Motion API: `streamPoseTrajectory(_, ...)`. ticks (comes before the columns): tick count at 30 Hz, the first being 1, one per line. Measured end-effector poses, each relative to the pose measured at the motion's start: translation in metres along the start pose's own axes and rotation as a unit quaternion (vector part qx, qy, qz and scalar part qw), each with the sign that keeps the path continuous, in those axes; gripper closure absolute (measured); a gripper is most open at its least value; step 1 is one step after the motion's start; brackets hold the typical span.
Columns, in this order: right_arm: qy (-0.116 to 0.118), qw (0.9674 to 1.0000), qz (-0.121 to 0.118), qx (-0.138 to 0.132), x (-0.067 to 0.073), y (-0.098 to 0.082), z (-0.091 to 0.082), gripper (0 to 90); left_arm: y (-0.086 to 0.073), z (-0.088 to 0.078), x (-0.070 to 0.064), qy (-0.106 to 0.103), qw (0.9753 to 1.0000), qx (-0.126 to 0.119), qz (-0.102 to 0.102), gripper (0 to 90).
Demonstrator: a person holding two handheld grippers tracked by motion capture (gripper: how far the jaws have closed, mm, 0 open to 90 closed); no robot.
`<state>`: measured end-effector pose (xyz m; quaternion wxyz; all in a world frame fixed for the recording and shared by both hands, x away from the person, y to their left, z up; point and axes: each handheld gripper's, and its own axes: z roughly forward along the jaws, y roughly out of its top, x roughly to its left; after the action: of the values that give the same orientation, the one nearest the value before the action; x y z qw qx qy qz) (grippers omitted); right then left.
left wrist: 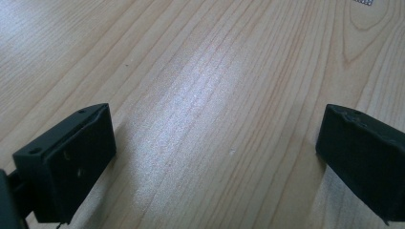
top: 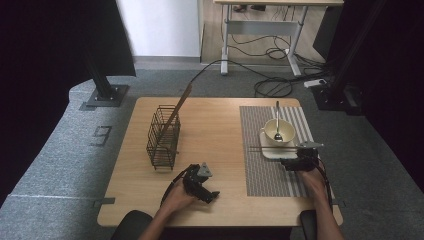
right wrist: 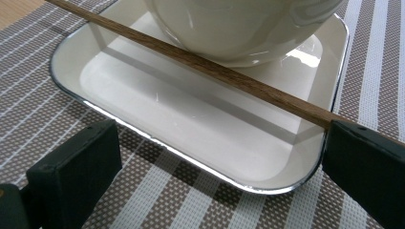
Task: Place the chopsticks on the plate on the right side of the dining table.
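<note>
Chopsticks (right wrist: 210,71) lie across the square tray (right wrist: 86,102) against the bowl (right wrist: 239,28), just ahead of the right gripper (right wrist: 215,157)'s wide-open jaws, handy to grab. Left gripper (left wrist: 215,157) idles wide open too.

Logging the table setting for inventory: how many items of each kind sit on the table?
Wire basket: 1
Placemat: 1
Square tray: 1
Bowl: 1
Spoon: 1
Wooden sticks: 2, one across the tray, one in the basket
Total: 7
</note>
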<state>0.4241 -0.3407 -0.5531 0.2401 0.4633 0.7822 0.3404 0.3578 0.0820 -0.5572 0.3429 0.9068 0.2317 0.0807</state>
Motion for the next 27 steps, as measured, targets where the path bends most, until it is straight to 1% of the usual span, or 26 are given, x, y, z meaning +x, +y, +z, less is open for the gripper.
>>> streamPoseTrajectory(4,-0.003,1.0,-0.007,0.005,0.002,-0.003,-0.006,0.0,0.0,0.0,0.0,0.0,1.0,0.0,0.0,0.0)
streamPoseTrajectory(6,-0.004,0.9999,-0.009,0.013,0.004,-0.004,-0.011,0.0,0.0,0.0,0.0,0.0,1.0,0.0,0.0,0.0)
streamPoseTrajectory(9,-0.008,0.9999,-0.014,0.005,0.007,-0.007,-0.018,0.0,0.0,0.0,0.0,0.0,1.0,0.0,0.0,0.0)
streamPoseTrajectory(12,-0.004,0.9999,-0.015,0.003,0.01,-0.01,-0.026,0.0,0.0,0.0,0.0,0.0,1.0,0.0,-0.001,0.0)
streamPoseTrajectory(14,0.005,0.9999,-0.008,-0.003,0.013,-0.012,-0.031,0.0,0.0,0.0,0.0,0.001,1.0,0.0,-0.001,0.0)
streamPoseTrajectory(17,0.028,0.9995,0.003,-0.012,0.015,-0.014,-0.04,0.0,0.0,0.0,0.0,0.001,1.0,0.0,-0.002,0.0)
streamPoseTrajectory(22,0.042,0.9985,0.01,-0.035,0.018,-0.015,-0.059,0.0,0.0,0.0,0.0,0.001,1.0,0.0,-0.001,0.0)
streamPoseTrajectory(24,0.049,0.9977,0.018,-0.045,0.021,-0.015,-0.066,0.0,0.0,0.0,0.0,0.001,1.0,0.0,-0.001,0.0)
streamPoseTrajectory(25,0.054,0.9973,0.018,-0.046,0.023,-0.015,-0.068,0.0,0.0,0.0,0.0,0.001,1.0,0.0,-0.001,0.0)
streamPoseTrajectory(27,0.059,0.9973,0.011,-0.042,0.029,-0.015,-0.071,0.0,0.0,0.0,0.0,0.001,1.0,0.0,-0.001,0.0)
